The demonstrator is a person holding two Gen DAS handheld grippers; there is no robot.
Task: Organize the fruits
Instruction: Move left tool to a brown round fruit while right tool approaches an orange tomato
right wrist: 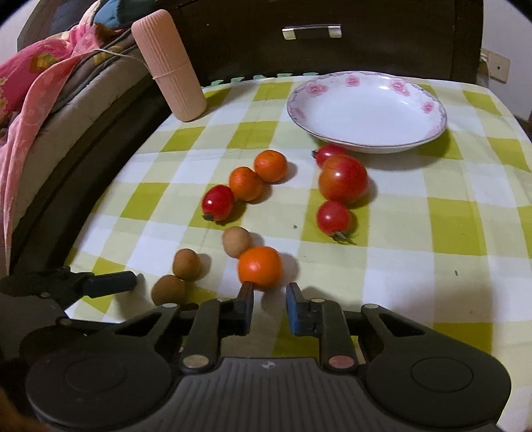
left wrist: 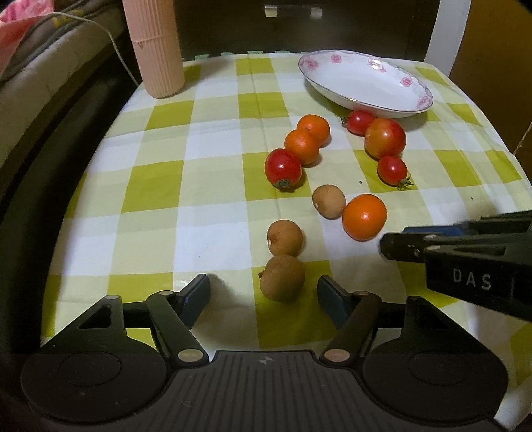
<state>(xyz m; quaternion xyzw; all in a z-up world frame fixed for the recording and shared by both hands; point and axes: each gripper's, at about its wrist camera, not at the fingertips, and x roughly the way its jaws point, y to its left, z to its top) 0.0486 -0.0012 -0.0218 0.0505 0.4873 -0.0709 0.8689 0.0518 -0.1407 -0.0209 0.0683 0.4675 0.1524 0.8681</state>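
Several fruits lie on a green-checked tablecloth [left wrist: 159, 186]: oranges, red tomatoes and brown longans. My left gripper [left wrist: 263, 292] is open, with the nearest brown longan [left wrist: 282, 277] between its fingertips, not gripped. My right gripper [right wrist: 268, 300] is open just short of the near orange [right wrist: 260, 267], left fingertip touching it; that orange also shows in the left wrist view [left wrist: 364, 216]. An empty white floral plate [left wrist: 365, 83] stands at the far right, seen from the right wrist too [right wrist: 365, 109]. Two oranges [left wrist: 307, 138] and a red tomato [left wrist: 283, 168] lie mid-table.
A tall pink ribbed cylinder [left wrist: 156, 46] stands at the far left corner. A large tomato [left wrist: 385, 137] and two small ones lie near the plate. Bedding [right wrist: 30, 86] lies beyond the table's left edge. A dark drawer front [right wrist: 312, 31] is behind.
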